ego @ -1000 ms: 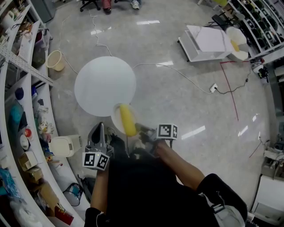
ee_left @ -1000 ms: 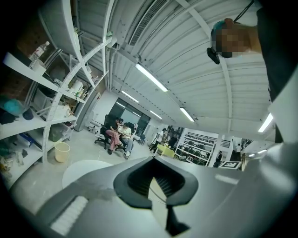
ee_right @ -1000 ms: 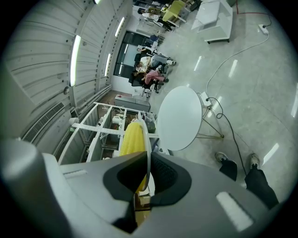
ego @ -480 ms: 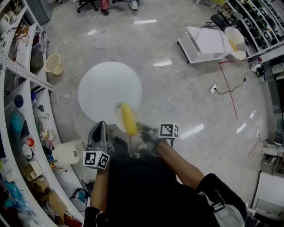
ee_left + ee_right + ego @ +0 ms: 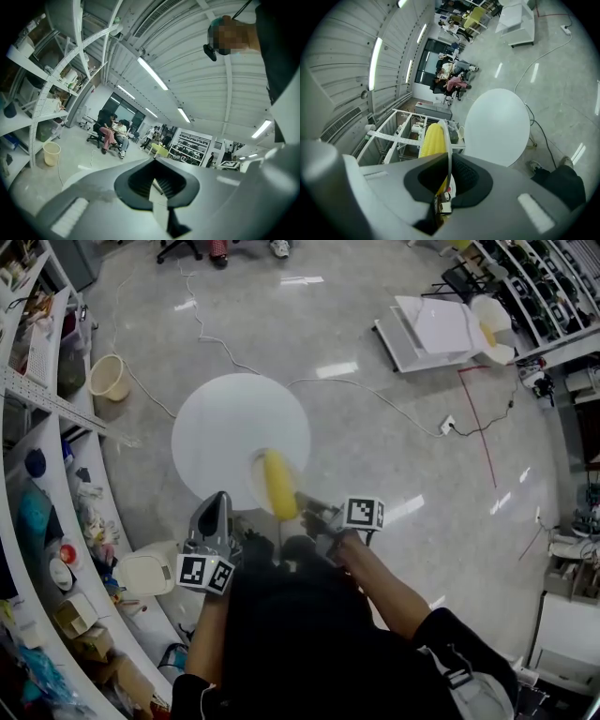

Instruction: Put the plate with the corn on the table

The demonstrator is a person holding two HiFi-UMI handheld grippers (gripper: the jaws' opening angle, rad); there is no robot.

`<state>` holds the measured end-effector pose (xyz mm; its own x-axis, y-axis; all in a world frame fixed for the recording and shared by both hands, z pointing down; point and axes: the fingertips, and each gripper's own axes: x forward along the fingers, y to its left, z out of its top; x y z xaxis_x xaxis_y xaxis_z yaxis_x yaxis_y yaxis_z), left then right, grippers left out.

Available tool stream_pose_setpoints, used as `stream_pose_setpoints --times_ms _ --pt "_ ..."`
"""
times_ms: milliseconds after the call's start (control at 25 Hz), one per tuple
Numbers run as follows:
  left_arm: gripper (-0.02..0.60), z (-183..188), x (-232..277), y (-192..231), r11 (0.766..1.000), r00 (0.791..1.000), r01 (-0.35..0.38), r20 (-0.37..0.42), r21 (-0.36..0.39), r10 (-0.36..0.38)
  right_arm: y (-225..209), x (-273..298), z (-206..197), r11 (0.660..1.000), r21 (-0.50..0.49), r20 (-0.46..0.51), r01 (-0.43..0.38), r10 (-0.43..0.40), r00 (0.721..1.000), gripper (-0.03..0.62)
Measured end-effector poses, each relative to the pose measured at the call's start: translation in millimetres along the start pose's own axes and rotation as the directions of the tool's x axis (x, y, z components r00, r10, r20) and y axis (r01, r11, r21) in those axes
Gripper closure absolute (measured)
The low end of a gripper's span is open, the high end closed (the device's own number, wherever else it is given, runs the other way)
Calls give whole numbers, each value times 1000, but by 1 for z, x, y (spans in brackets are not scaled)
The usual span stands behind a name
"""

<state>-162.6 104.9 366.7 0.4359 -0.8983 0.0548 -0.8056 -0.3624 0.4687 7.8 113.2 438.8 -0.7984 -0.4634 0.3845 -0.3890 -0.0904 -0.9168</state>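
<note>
The grey floor (image 5: 394, 456) is open, and the round white worktop (image 5: 225, 423) stands on it just ahead of the person, its top bare. The plate (image 5: 261, 470) is held in the air at the worktop's near edge. From above it overlaps that edge, but whether it is truly over the top I cannot tell. The corn (image 5: 278, 486) lies lengthwise on it. The right claw (image 5: 305, 505) is clamped on the plate's near rim, which runs edge-on between its pads (image 5: 461, 176). The left claw (image 5: 220, 502) has its jaws together on nothing and hangs level beside the worktop, taking no part.

The carry looks nearly done and the set-down has not begun. The next move calls for bringing the plate well in over the top, keeping it level, lowering it flat, and only then parting the jaws.

Shelves (image 5: 37, 474) crowd the left side. A white cabinet (image 5: 431, 329) sits far right, a bucket (image 5: 110, 377) is beyond the worktop, and a cable (image 5: 375, 395) trails across the floor. People (image 5: 452, 77) sit well away. Nothing blocks the path. The risk is the one-sided grip: a tilt could roll the corn off
</note>
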Motion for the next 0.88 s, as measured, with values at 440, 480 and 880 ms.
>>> stream_pose_setpoints --times_ms 440,480,880 --pt "577 0 26 13 1000 1000 13 -5 -23 -13 0 8 28 1000 -5 28 6 -6 1000 565" --pt "577 0 30 12 1000 1000 11 -3 -24 -12 -3 7 31 1000 8 26 22 -22 999 565" --pt "577 -14 91 13 1000 1000 -10 -7 -14 10 -23 20 92 1000 -22 -18 -11 11 1000 565"
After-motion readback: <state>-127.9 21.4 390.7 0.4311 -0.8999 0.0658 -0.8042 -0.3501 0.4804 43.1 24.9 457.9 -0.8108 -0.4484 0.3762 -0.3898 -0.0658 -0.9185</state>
